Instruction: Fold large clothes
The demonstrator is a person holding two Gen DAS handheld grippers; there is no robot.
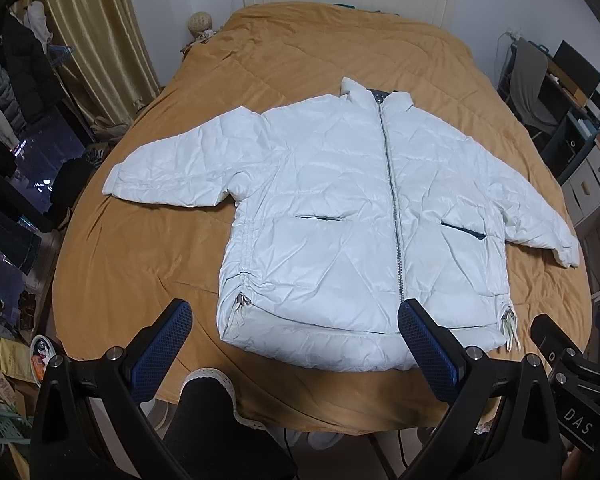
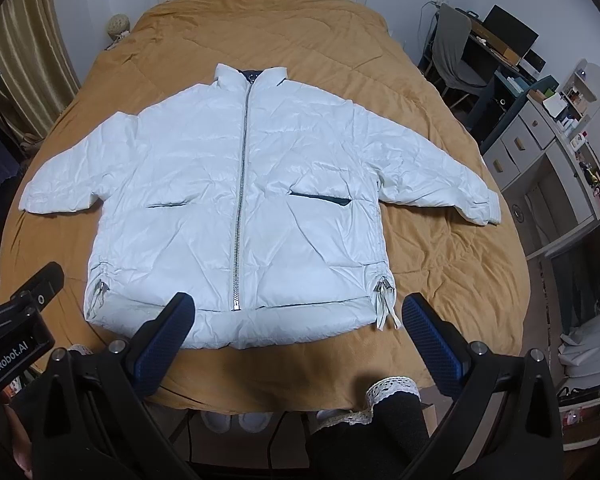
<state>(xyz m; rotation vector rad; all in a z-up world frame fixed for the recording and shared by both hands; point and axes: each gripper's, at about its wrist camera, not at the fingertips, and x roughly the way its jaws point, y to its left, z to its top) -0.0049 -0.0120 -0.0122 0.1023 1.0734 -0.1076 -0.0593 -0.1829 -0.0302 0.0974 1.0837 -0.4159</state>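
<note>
Both grippers — left [image 1: 296,320], right [image 2: 298,314] — spread wide, empty; jacket [image 1: 340,208] flat on bed [image 1: 148,264], zipped, no fold made.

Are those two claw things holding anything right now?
No. The left gripper and right gripper are both open, above the near hem of the jacket, which lies flat on the bed.

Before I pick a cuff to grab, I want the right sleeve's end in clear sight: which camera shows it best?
The right wrist view: the jacket's right cuff lies well inside the frame, whole against the quilt. The left wrist view shows the same cuff squeezed near the frame's edge and more distorted.
</note>
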